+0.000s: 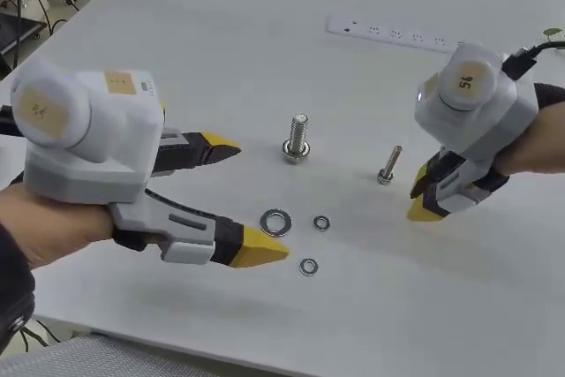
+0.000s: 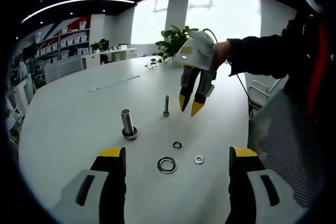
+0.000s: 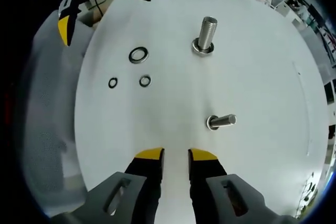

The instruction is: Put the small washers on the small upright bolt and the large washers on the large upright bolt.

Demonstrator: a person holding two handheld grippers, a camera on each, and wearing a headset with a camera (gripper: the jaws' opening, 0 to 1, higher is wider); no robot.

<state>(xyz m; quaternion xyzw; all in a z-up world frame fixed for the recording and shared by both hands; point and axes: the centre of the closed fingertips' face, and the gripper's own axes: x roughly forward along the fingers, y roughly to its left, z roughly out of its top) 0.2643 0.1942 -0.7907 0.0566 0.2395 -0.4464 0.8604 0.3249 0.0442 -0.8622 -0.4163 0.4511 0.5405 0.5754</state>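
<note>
Currently my left gripper (image 1: 243, 199) sits at the near left with its jaws spread wide and nothing between them. In the left gripper view the loose washers lie just ahead of the two yellow tips. My right gripper (image 1: 424, 209) is over at the right, tilted down toward the surface (image 1: 221, 33). Its jaws are drawn almost together with only a narrow gap, and it is holding nothing either.

One large washer (image 1: 276, 222) lies flat just beside the nearer tip of the left gripper. One small washer (image 1: 321, 222) lies just to the right of it, and a second small washer (image 1: 309, 266) lies a little nearer to me. All three are apart from each other.

Farther out, the large bolt (image 1: 298, 137) stands upright on its wide base, roughly midway between the two grippers. The small bolt (image 1: 389, 165) stands to its right, near the right gripper's tips but not touching them.

At the far side a white power strip (image 1: 397, 34) lies on the surface.
</note>
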